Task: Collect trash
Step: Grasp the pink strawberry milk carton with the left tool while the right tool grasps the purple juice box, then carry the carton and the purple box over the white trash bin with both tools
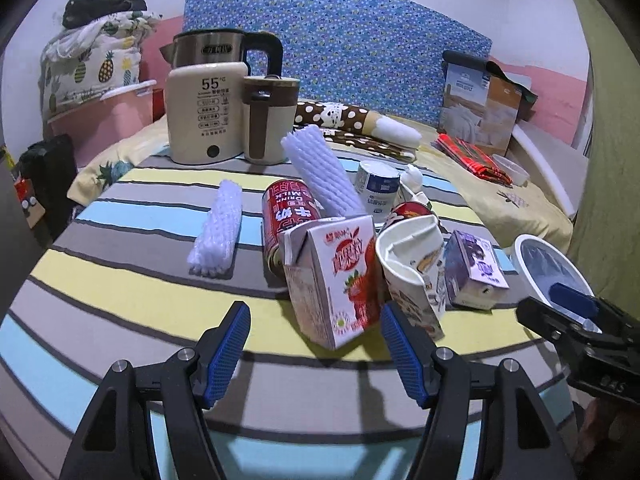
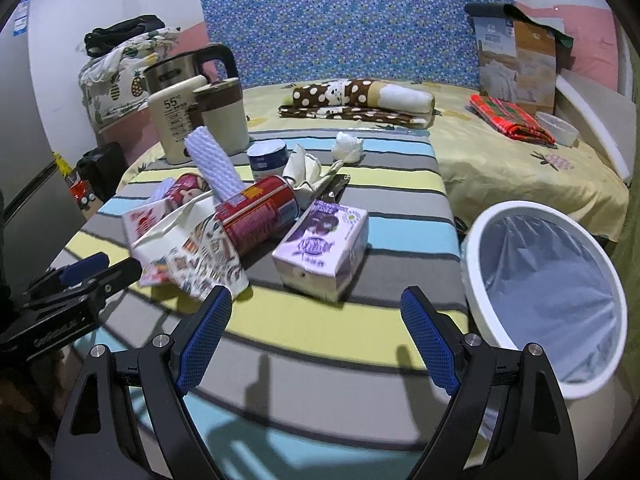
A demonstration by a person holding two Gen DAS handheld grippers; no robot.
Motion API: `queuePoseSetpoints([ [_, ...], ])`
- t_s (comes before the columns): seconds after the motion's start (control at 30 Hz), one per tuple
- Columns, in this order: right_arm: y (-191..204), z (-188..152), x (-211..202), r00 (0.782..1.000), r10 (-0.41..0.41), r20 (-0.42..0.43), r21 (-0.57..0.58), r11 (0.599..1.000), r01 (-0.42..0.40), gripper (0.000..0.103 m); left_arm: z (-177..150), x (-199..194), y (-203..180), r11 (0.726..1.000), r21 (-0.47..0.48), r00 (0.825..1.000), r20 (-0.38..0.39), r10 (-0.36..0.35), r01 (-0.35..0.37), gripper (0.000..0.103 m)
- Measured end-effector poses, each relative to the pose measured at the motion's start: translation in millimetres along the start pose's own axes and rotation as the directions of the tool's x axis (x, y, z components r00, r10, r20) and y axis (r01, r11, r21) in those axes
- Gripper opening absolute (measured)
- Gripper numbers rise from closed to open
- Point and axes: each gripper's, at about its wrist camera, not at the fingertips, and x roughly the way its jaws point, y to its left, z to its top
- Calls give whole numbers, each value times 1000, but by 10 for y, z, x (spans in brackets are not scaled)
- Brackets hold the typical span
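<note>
Trash lies piled on the striped table. A strawberry drink carton stands just beyond my open left gripper, which holds nothing. Beside the carton lie a crushed paper cup, a red milk can, a purple carton and white foam nets. My right gripper is open too, with the purple carton a little ahead of it. The white trash bin with a liner stands off the table's right edge.
A cream kettle base and a mug stand at the table's far left. Behind the table is a bed with a dotted pillow, a red cloth and a boxed quilt. A yogurt tub and crumpled tissue sit farther back.
</note>
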Motion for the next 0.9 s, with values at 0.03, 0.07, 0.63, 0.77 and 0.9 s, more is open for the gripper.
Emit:
queuePoseSetpoints([
  [0.03,4,19,41,1000,-2,-6,1,1000,2,87,15,31,0,1000,0,1000,-3,-2,2,67],
  [0.07,5,35,69,1000,-2,-10,3,1000,2,87,26,60,2,1000,-3,1000,-9,-9,9,67],
  [0.63,-86,79,309,995,-7,-97,58,998,13,64,126,384,-54,994,-16,992,-67,-104,104,49],
  [0.77,-120,40,229,996,-2,-84,69,998,8,64,108,337,-76,995,-7,994,-48,-96,96,45],
  [0.9,-150,41,185,997,5,-78,77,997,1,64,68,258,-108,997,3,996,-31,-78,78,42],
])
